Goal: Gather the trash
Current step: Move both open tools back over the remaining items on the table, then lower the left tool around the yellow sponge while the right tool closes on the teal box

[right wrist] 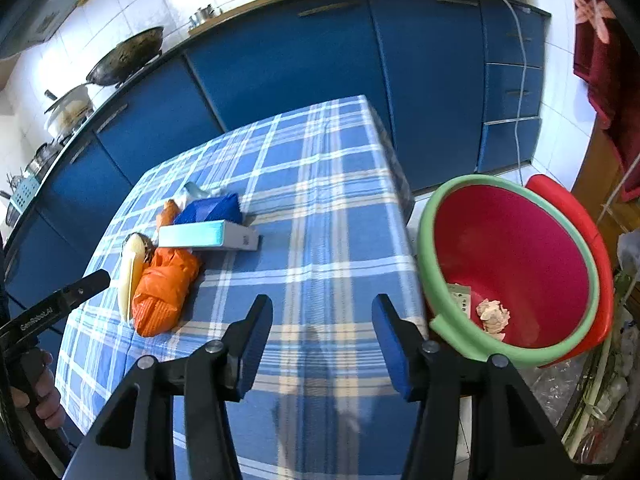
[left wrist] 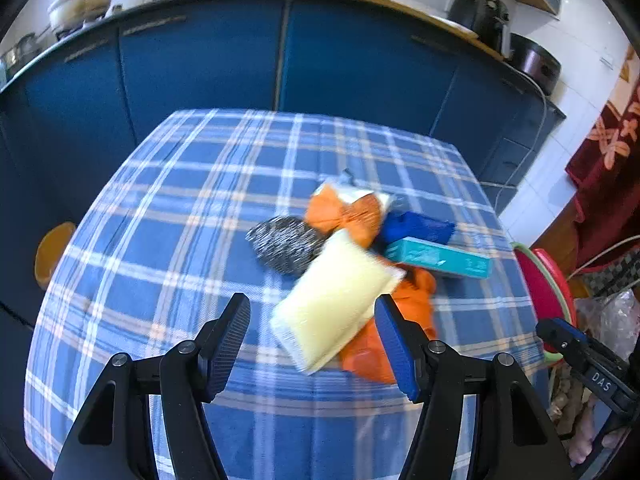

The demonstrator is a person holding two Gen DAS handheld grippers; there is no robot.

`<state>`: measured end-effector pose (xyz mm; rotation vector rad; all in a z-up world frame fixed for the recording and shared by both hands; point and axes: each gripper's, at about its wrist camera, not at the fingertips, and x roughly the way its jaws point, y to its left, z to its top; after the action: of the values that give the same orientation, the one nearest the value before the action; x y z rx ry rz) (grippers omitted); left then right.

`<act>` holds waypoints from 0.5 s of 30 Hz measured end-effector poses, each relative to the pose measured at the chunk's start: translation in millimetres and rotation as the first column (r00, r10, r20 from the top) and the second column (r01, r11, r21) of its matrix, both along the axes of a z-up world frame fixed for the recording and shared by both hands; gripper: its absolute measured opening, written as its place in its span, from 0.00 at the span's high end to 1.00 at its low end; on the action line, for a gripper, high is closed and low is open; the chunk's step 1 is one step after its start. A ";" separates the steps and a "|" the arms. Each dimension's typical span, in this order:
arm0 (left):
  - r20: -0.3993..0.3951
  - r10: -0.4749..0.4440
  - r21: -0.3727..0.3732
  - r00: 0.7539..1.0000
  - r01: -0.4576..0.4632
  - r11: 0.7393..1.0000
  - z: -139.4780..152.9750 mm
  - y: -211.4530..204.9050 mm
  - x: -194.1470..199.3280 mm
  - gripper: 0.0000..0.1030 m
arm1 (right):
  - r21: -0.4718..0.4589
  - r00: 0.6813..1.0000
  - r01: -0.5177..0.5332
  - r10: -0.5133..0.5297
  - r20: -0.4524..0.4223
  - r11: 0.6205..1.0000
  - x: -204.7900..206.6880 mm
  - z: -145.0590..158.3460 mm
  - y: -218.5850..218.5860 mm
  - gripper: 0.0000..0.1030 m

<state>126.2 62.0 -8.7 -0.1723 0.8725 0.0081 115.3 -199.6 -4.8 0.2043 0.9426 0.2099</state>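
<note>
the trash pile sits mid-table, the pale packet nearest, its long axis slanting toward the left gripper, just ahead and a little right of its open, empty jaws. the right gripper, also open and empty, hangs farther off by the red bin beside the table, so the left looks better placed.

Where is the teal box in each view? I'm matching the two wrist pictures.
Left wrist: teal box right of centre, behind the pale yellow packet.
Right wrist: teal box left of centre, behind the orange bag.
Shared landmark: red bin off the table's right edge.
</note>
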 end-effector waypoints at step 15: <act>-0.069 -0.069 -0.073 0.995 0.064 0.995 -28.5 11.9 13.9 0.36 | -0.078 0.993 -0.115 0.112 -0.042 0.990 27.5 -12.6 43.3 0.38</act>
<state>140.1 73.9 -37.2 -0.2096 0.9501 -0.0794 142.8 -156.3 -17.4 0.0807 0.9989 0.2734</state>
